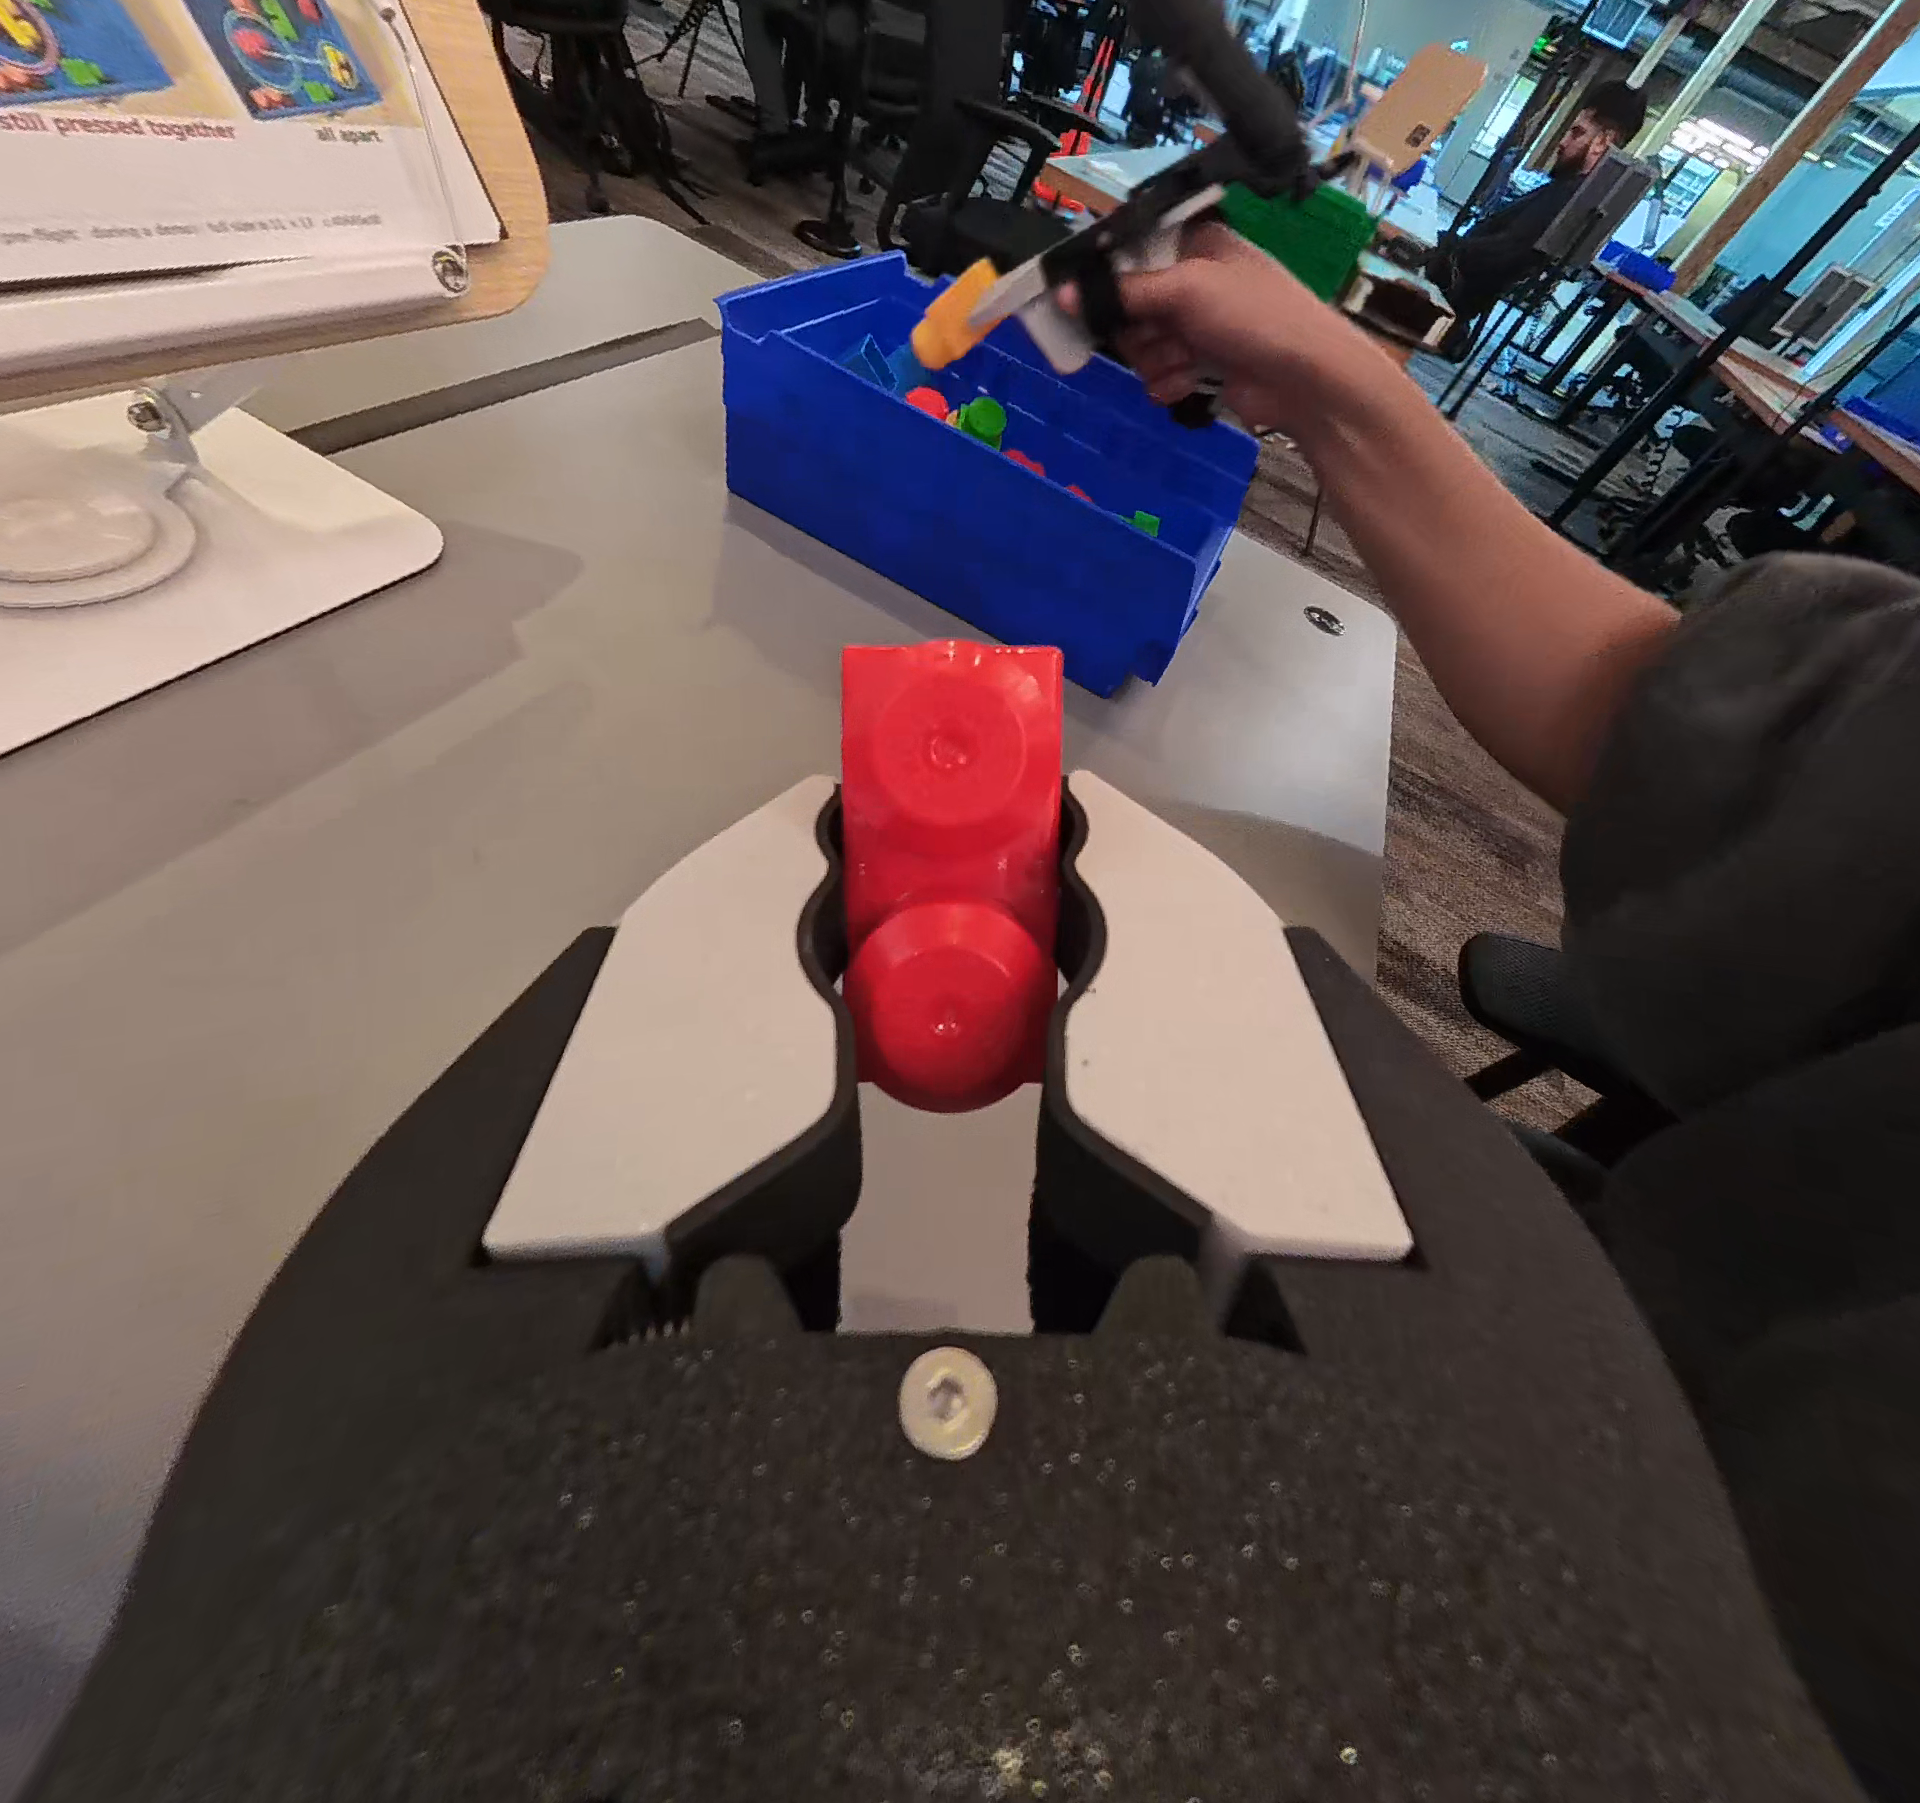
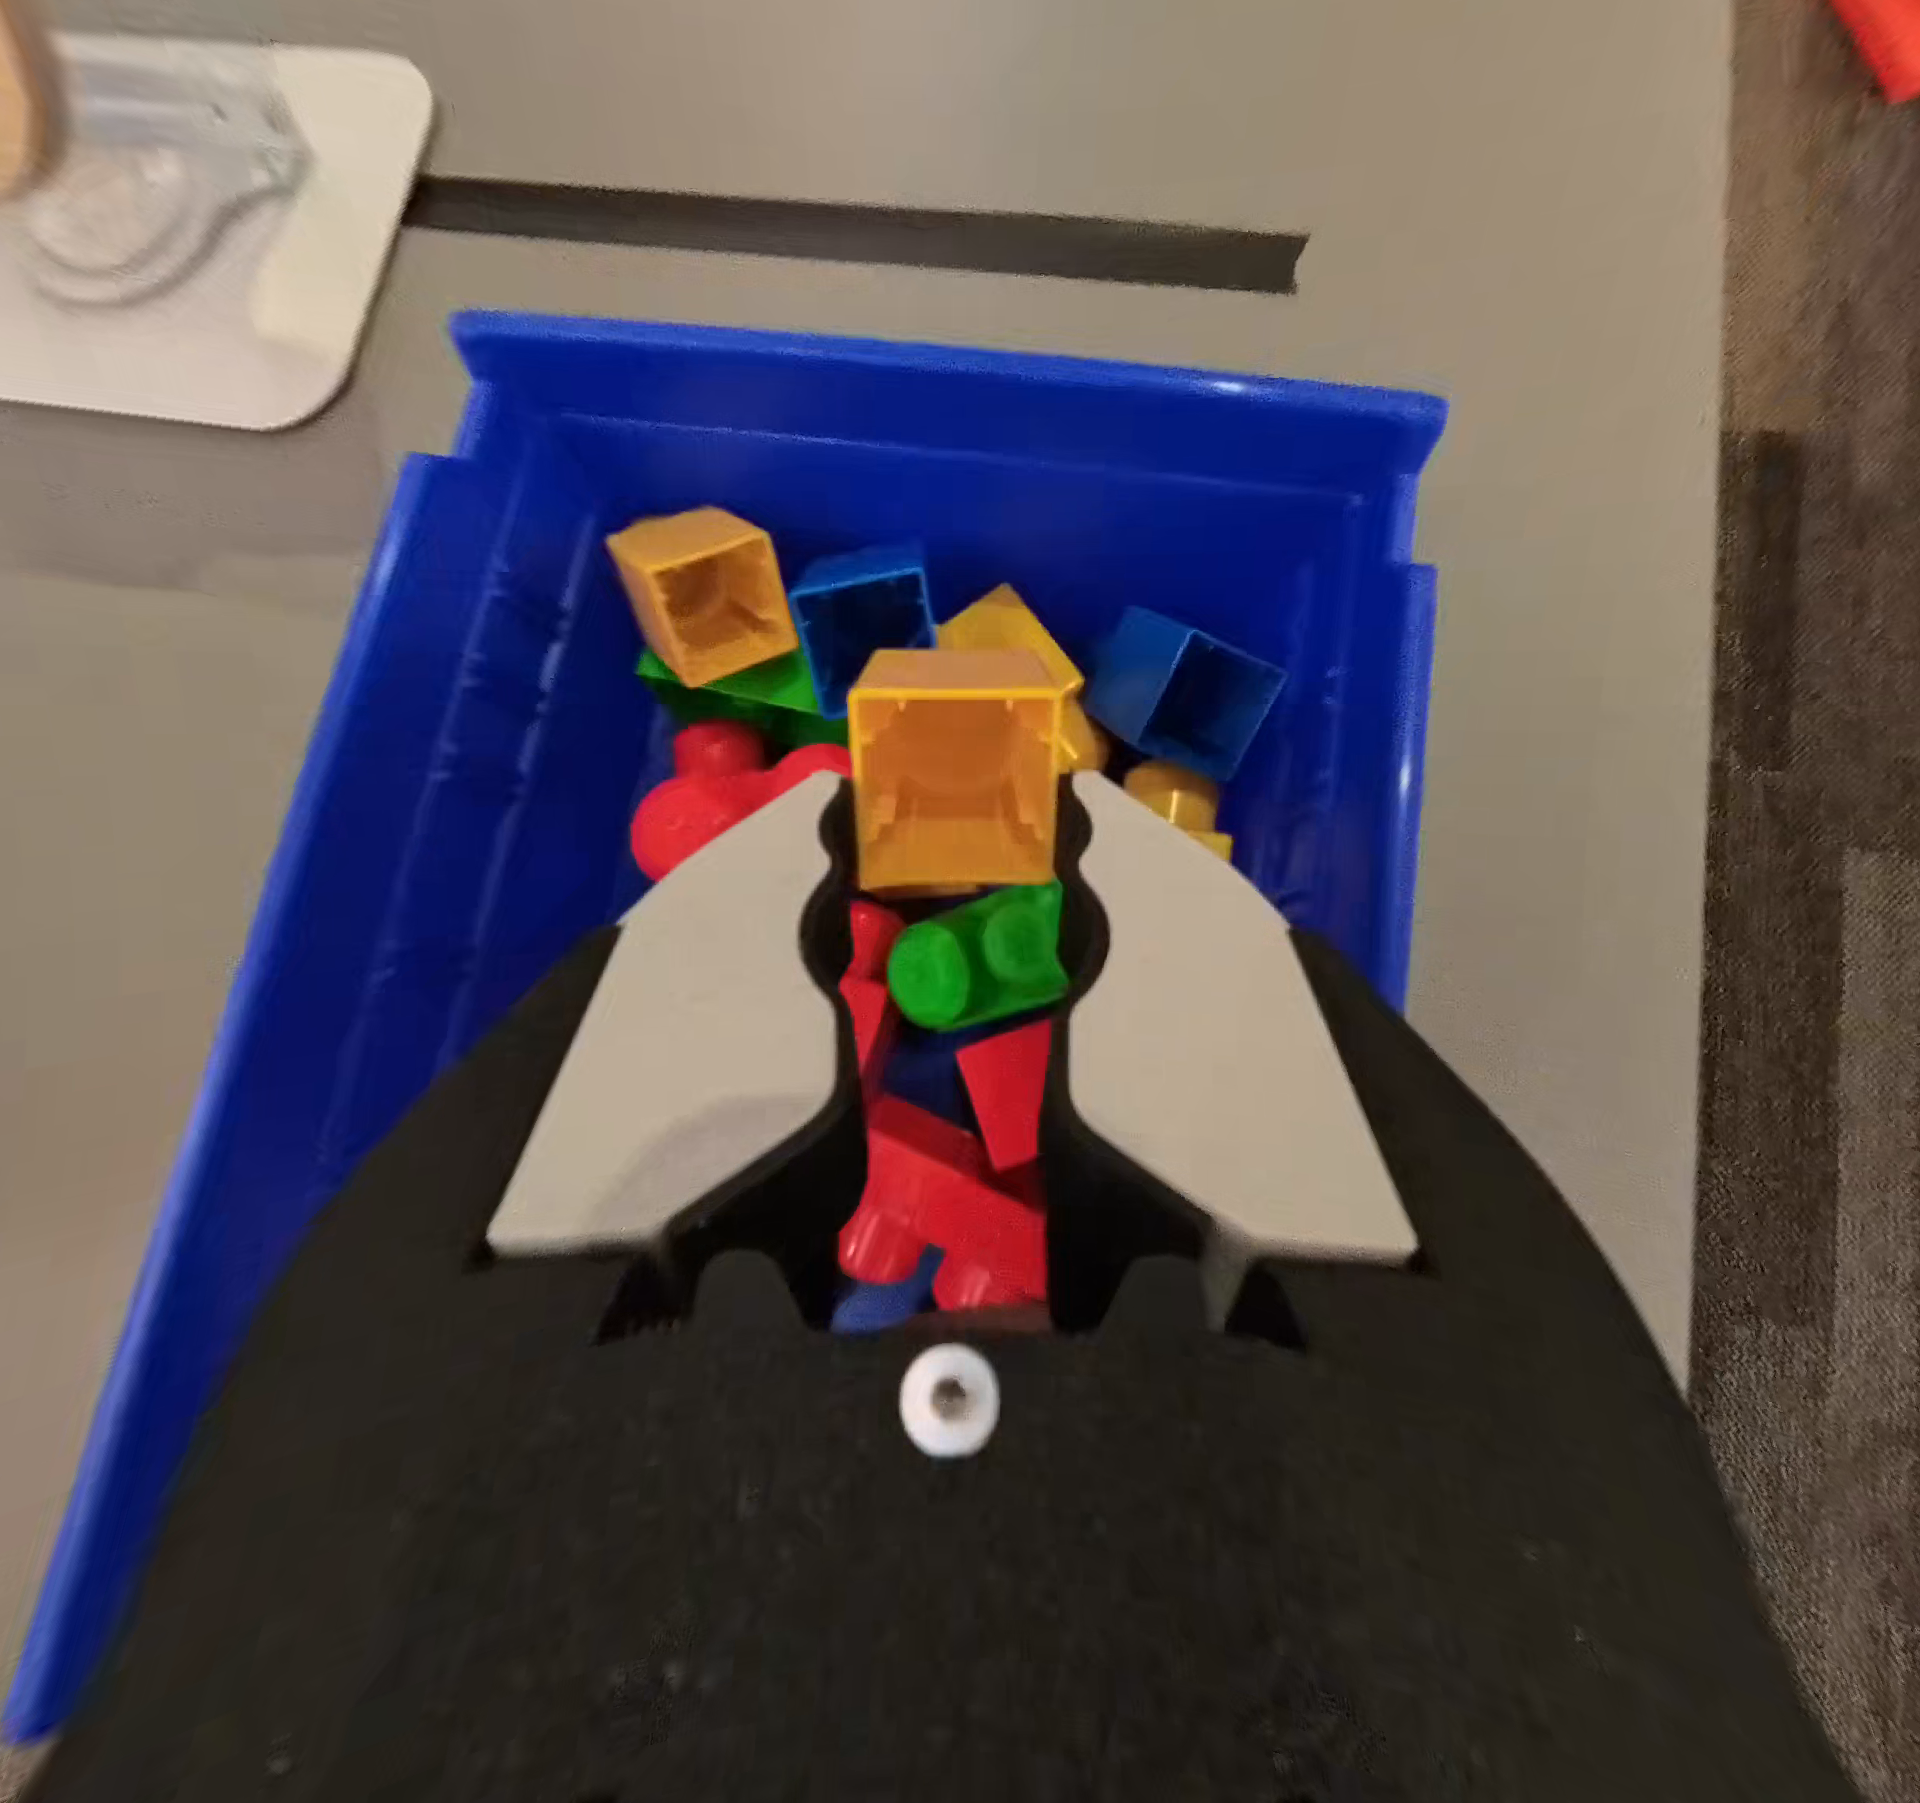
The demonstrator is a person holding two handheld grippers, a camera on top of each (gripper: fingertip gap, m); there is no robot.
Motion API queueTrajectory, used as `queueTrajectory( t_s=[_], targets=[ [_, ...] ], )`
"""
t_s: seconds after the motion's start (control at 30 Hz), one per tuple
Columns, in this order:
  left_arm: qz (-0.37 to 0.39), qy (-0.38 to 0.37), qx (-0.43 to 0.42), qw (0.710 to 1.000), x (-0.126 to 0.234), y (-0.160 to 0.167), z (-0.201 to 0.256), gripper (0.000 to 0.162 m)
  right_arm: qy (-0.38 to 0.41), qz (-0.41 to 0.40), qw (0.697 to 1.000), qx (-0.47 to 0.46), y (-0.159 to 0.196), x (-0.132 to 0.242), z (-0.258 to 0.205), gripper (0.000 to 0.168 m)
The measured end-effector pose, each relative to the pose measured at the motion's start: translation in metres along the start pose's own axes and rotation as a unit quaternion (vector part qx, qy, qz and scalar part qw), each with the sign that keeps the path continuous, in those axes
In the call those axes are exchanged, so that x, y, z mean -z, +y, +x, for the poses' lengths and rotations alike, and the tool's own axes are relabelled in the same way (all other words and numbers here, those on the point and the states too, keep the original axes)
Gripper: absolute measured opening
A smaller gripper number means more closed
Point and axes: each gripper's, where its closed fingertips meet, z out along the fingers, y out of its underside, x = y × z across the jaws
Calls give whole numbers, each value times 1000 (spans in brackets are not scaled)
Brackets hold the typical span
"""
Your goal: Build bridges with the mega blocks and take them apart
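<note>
**Two claws, one block each**

A red two-stud block is clamped in the left claw above the grey table. A yellow block is gripped by the right claw over the blue bin of mixed blocks.

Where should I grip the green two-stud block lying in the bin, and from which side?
Grip the green two-stud block across its flat long sides, coming down from above into the blue bin. It lies on its side, studs pointing left, so the rounded studs would likely slip. The right gripper already holds a yellow block.
</note>
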Motion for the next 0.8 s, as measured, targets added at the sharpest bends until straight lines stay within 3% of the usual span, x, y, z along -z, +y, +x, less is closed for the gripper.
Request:
queueTrajectory(
  t_s=[0.13, 0.27, 0.37, 0.47, 0.53, 0.57, 0.63, 0.7, 0.77, 0.8],
  targets=[
    [-9, 2, -4, 1000, -4, 2, 3, 36, 15, -46, 999, 10, 6, -43, 5, 36],
    [-24, -7, -14, 1000, -7, 7, 3, 36, 69, -99, 992, 38, 19, -61, 14, 40],
    [-32, -1, -14, 999, -10, 10, 6, 36, 91, -87, 991, 33, 19, -45, 19, 49],
    [-37, -5, -16, 999, -10, 12, 4, 36, 100, 4, 995, 27, 7, 7, 5, 54],
    [-37, -6, -17, 999, -9, 13, 3, 36, 22, 115, 993, 16, 0, 43, -47, 54],
    [-36, -6, -16, 999, -8, 12, 2, 36, -58, 171, 984, 5, 2, 57, -89, 53],
    [-35, -3, -10, 999, -7, 13, -1, 36, -261, 242, 934, -10, 27, 84, -190, 51],
    [-40, 0, -2, 999, -7, 17, -5, 36, -431, 266, 861, -44, 70, 106, -274, 51],
    [-47, 0, 5, 999, -6, 21, -9, 36, -511, 268, 814, -66, 108, 116, -324, 46],
    [-52, 2, 10, 999, -6, 23, -10, 36, -509, 264, 817, -56, 121, 112, -337, 47]
  ],
)
